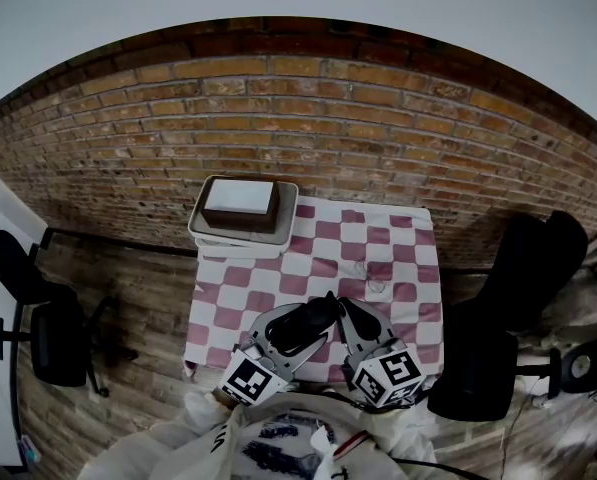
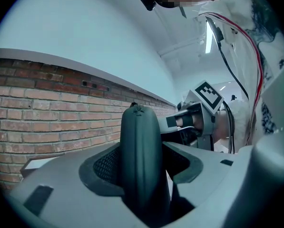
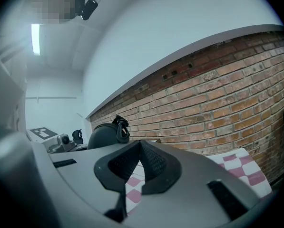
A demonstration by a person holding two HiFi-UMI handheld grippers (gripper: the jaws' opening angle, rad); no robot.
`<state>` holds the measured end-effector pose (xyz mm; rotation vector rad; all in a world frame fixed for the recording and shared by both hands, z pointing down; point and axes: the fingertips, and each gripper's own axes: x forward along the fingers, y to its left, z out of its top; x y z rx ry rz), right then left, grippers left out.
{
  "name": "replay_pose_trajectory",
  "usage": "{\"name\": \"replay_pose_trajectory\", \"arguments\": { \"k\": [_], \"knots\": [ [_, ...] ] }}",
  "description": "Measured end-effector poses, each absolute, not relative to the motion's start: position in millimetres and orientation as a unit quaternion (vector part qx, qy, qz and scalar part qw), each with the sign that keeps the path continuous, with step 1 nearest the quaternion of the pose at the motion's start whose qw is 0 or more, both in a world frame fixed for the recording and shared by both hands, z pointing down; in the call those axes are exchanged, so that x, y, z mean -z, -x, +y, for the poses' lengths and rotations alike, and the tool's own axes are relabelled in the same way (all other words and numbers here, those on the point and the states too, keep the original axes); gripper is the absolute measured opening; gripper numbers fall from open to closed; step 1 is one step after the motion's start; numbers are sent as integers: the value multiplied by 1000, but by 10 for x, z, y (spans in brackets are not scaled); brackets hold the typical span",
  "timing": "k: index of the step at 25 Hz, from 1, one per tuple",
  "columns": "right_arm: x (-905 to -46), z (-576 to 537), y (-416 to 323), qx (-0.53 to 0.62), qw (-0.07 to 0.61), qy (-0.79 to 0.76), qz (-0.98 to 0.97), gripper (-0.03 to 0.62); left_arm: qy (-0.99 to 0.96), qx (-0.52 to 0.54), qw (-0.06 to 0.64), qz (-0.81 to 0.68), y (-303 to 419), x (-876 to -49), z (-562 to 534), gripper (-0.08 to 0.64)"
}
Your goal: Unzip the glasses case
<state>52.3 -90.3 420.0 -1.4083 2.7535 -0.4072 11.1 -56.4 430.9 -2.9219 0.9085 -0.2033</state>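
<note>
1. Left gripper (image 2: 140, 151): jaws clenched on the case (image 1: 304, 325), pads pressing its 2 flat sides; the case stands on edge, lifted off the cloth (image 1: 378, 258) that lies below it.
2. Pull (image 3: 121, 127): sits at the upper end of the case, on the side facing the right gripper; the seam looks closed along the visible edge.
3. Right gripper (image 3: 141, 145): just right of the case, apart from it; jaws pressed together with nothing between them.

Step in hand, as judged: bracing the case and bringing the right gripper to the pull; unzipping not yet begun. Next move calls for parting the right jaws, pinching the pull, then drawing it along the seam while the left grip holds firm.
</note>
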Motion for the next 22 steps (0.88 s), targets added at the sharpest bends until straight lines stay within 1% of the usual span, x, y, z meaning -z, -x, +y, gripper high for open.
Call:
{"name": "replay_pose_trajectory", "arguments": {
  "k": [12,22],
  "knots": [
    [-4123,-830,-415,120,17,436,892,14,956,62,17,288,-55,-4392,-562,258],
    [-4044,-763,-212,111,21,402,909,14,951,82,21,297,28,-4475,-597,258]
  ]
}}
